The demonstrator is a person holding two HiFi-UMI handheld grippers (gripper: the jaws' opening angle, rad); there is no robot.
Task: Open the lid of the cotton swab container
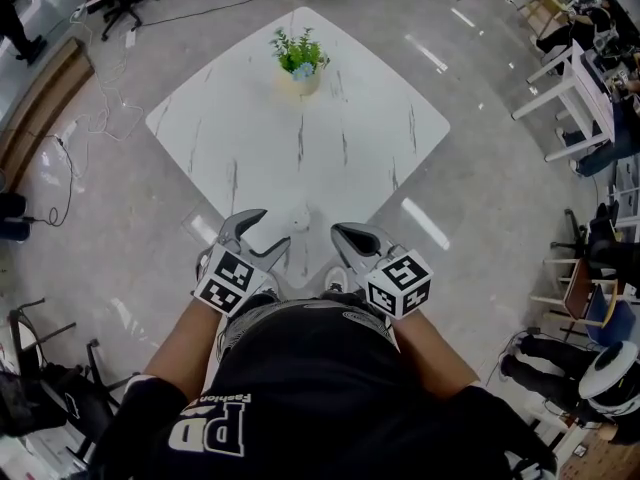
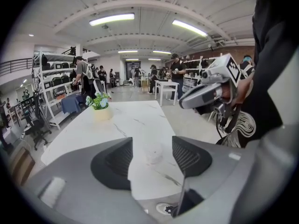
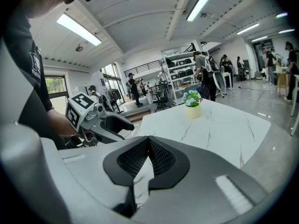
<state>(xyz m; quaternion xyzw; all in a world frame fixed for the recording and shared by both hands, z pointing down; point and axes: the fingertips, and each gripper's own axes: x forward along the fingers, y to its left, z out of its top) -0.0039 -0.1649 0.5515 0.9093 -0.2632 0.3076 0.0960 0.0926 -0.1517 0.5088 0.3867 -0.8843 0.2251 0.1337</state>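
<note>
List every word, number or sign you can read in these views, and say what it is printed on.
"Fashion": small white print on the person's black shirt, head view.
"PD": large white letters next to it on the same shirt.
White print on the shirt in the right gripper view: too small to read.
Marker cubes: black-and-white square patterns only, no words.
Nothing else is readable.

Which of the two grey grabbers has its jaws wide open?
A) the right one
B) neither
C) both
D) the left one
D: on the left gripper the black ribbed pads stand far apart, with the small translucent round cotton swab container showing beyond the gap, untouched, while on the right gripper the pads are pressed together on nothing.
</note>
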